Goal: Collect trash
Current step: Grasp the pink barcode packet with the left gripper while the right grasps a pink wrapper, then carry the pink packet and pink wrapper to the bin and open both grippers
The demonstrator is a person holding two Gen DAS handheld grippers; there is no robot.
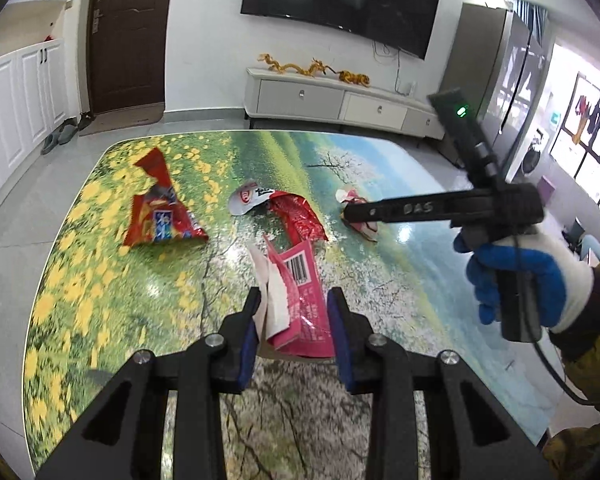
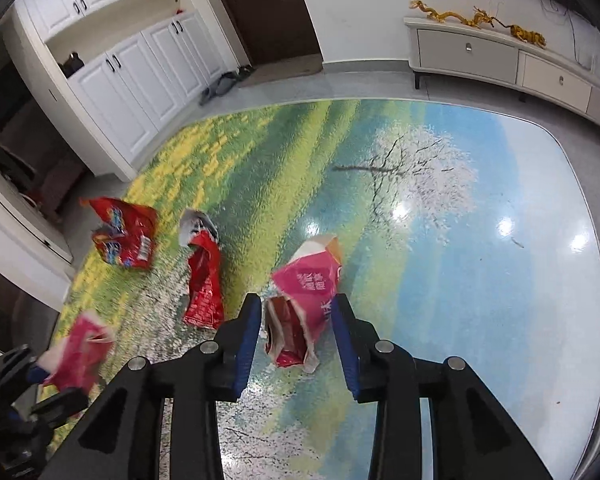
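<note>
left gripper (image 2: 56, 376) blurred, cut off

glossy printed meadow-scene table (image 2: 500, 280): smooth, mirror glare | crinkled red foil snack wrapper (image 1: 162, 216): shiny | matt black plastic tongs (image 2: 296, 320), blue rubbery pads

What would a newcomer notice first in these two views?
The glossy table printed with a flower meadow and a blossoming tree, strewn with red and pink snack wrappers. The left tongs grip a pink barcoded wrapper; the right tongs straddle a pink-and-white bag near the middle.
</note>
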